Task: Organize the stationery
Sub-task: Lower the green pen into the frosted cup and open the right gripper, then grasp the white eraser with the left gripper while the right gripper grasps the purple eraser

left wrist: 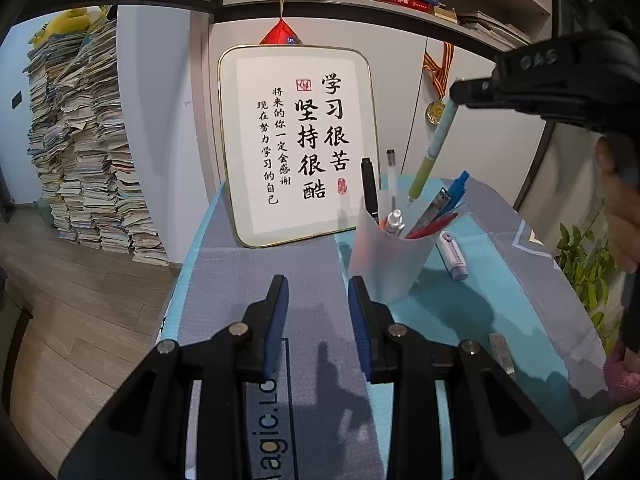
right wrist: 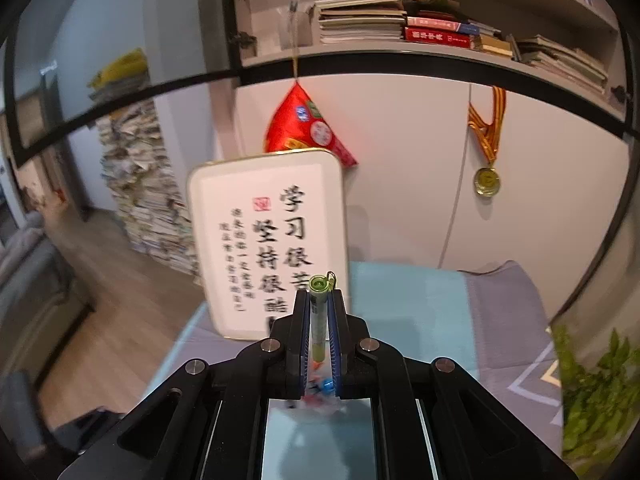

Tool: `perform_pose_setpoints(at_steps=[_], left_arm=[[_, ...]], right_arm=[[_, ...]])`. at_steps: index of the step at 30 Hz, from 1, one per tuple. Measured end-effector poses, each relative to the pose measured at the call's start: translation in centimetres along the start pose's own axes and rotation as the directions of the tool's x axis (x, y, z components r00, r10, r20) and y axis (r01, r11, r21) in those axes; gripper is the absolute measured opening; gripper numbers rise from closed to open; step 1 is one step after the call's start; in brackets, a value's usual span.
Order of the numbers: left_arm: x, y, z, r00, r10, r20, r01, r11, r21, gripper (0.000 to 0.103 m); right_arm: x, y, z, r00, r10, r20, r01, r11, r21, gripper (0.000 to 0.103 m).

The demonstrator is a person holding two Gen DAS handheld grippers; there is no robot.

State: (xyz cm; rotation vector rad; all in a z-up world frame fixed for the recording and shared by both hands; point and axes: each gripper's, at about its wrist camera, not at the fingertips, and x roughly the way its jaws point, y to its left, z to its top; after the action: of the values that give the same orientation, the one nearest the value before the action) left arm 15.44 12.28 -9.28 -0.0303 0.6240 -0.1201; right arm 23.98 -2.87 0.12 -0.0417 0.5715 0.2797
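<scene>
Left wrist view is showing the left gripper (left wrist: 318, 300) hanging low over the grey-and-teal cloth (left wrist: 256, 272) on the table, its blue-padded jaws standing a little apart with nothing between them. Just beyond its right finger a frosted translucent pen cup (left wrist: 384, 256) is standing on the teal part of the cloth, holding a black pen (left wrist: 370, 192), a clear pen with a black cap (left wrist: 391, 176), a silvery one, a red pen (left wrist: 434, 226) and a blue pen (left wrist: 456, 192) that are leaning out over the rim. Above the cup, the right gripper (left wrist: 460, 94) is reaching in from the right edge, and a green pen (left wrist: 432, 148) is hanging from its tip, slanting down with its point just above the cup's far rim, not yet inside as far as I can tell. A pale lilac correction tape (left wrist: 452, 254) is lying on the cloth just right of the cup, and a small white eraser (left wrist: 502, 352) is lying nearer the table's right edge. Behind the cup a framed calligraphy board (left wrist: 296, 144) is leaning against the white cabinet. From the right wrist view, the right gripper (right wrist: 319, 312) is clamping the green pen (right wrist: 318, 316) lengthwise between its pads, the pen's green cap end poking up past the fingertips, while blurred red and blue pens in the cup are showing below through the gap. A gold medal (right wrist: 487, 180) is hanging on the cabinet to the right.
</scene>
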Motion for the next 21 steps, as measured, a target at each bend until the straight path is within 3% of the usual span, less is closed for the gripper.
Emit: perform_pose_setpoints(at_steps=[11,21], left_arm=[[0.7,-0.5,-0.1,1.000,-0.003,-0.026,0.003,1.000,0.009,0.029],[0.4,-1.3,-0.1,1.000,-0.003,-0.029,0.004,1.000,0.022,0.035]], right_arm=[[3.7,-0.2,-1.6,0.991,0.022,-0.133,-0.021,1.000,0.002,0.009],[2.8,-1.1,-2.3,0.982,0.072,-0.176,-0.065,0.997,0.049,0.009]])
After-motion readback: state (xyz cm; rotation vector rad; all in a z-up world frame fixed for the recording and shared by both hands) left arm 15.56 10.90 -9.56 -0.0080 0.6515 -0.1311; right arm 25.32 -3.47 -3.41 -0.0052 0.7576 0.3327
